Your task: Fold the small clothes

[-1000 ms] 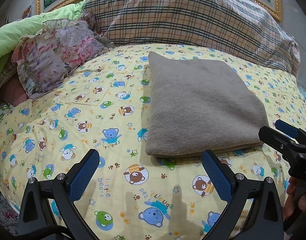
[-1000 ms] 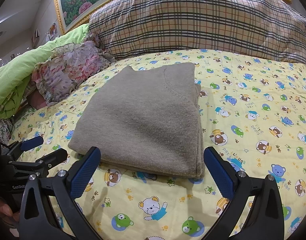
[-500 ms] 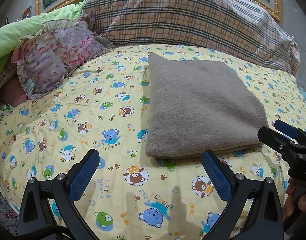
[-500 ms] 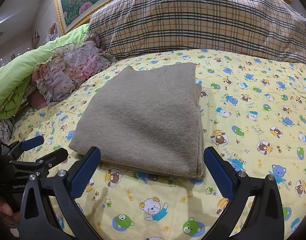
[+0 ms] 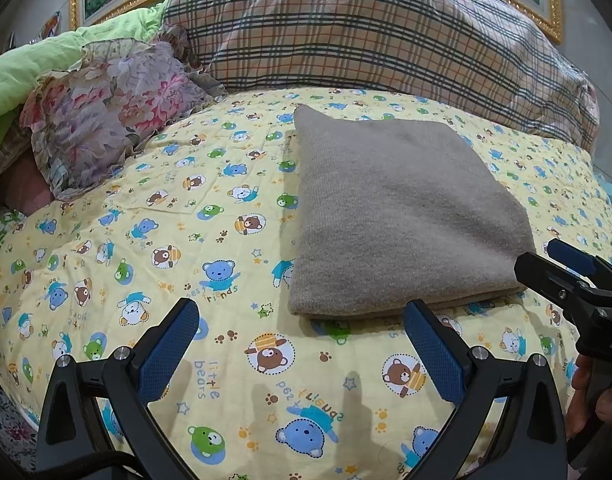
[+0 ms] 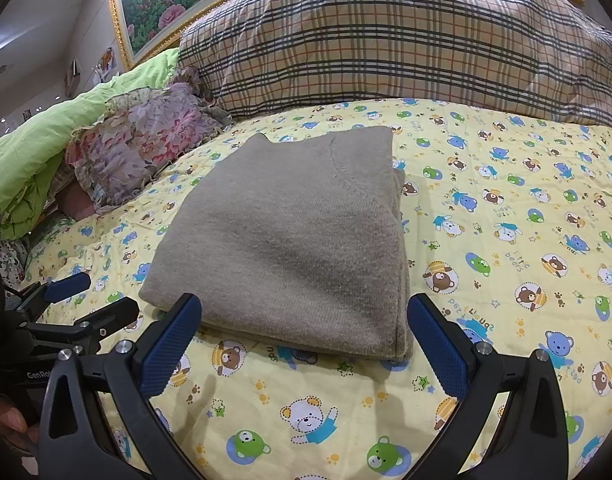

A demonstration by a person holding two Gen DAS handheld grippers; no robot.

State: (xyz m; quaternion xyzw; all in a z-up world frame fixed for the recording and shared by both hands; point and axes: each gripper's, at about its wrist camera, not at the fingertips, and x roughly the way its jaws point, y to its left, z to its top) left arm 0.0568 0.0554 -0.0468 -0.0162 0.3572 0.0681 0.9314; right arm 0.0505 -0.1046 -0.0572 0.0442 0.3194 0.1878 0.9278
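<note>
A grey-brown knitted garment (image 5: 398, 216) (image 6: 290, 240) lies folded into a neat rectangle on the yellow bear-print bedsheet (image 5: 186, 216) (image 6: 506, 208). My left gripper (image 5: 302, 348) hangs open just short of the garment's near left corner, holding nothing. Wide open too, my right gripper (image 6: 302, 340) hovers at the garment's near edge, its blue pads level with that edge and apart from the cloth. Each gripper shows in the other's view: the right gripper (image 5: 562, 268) at the far right, the left gripper (image 6: 86, 300) at the far left.
A large plaid pillow (image 5: 366, 28) (image 6: 406, 36) lies behind the garment. A floral cushion (image 5: 110, 112) (image 6: 146, 144) and a green quilt (image 5: 46, 68) (image 6: 38, 148) are piled at the back left. A gold-framed picture (image 6: 154, 4) hangs above. Bare sheet spreads right of the garment.
</note>
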